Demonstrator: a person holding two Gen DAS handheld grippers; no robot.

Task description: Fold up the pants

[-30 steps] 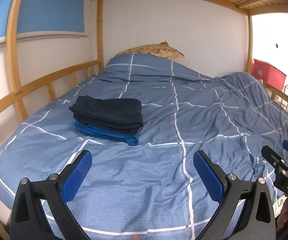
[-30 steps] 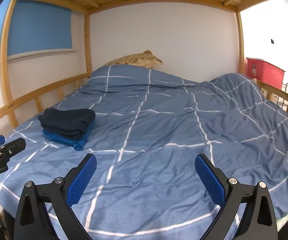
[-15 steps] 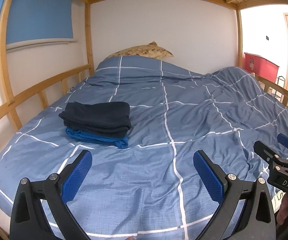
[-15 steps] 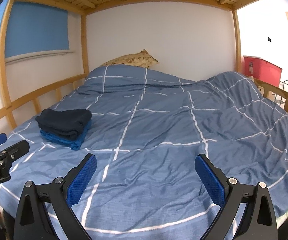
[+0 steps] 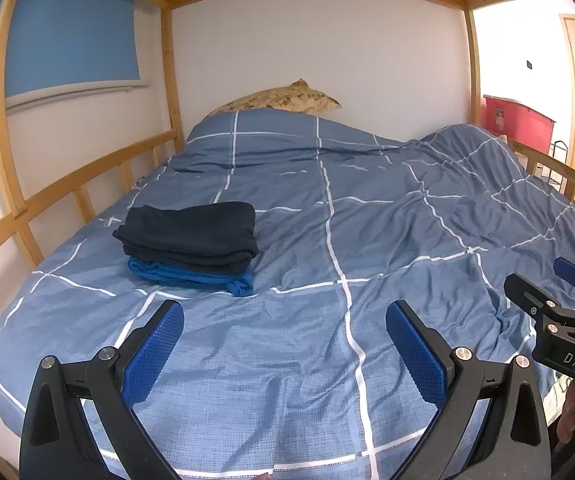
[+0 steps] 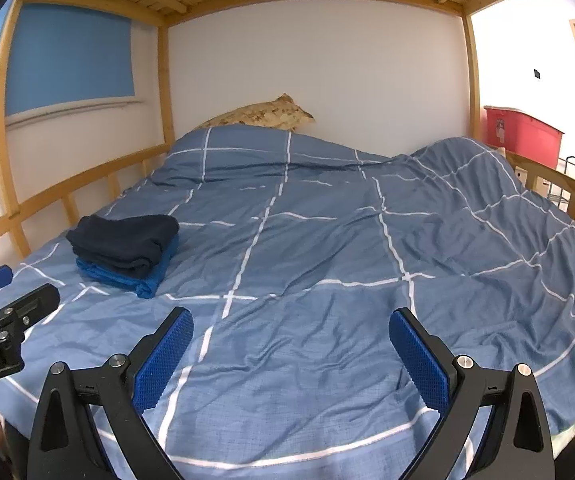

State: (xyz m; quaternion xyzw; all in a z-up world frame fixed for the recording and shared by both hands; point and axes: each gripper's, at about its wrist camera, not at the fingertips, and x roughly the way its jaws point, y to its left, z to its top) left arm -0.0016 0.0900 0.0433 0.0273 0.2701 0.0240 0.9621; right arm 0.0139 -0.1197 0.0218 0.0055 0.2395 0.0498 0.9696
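Folded dark navy pants (image 5: 191, 232) lie on top of folded bright blue pants (image 5: 191, 278) in a stack on the left side of the bed; the stack also shows in the right wrist view (image 6: 125, 240). My left gripper (image 5: 285, 344) is open and empty, held above the near edge of the bed, a short way in front of the stack. My right gripper (image 6: 291, 350) is open and empty above the bed's near middle, to the right of the stack. Each gripper shows at the edge of the other's view.
The bed has a blue duvet with white grid lines (image 5: 367, 220), bunched up at the right. A patterned pillow (image 5: 283, 100) lies at the head. Wooden rails (image 5: 67, 196) run along the left side and right side (image 6: 567, 184). A red box (image 6: 523, 136) stands beyond.
Both grippers have drawn back and risen slightly, so the bed and the stack look farther off. Both stay open and empty. The stack has not moved.
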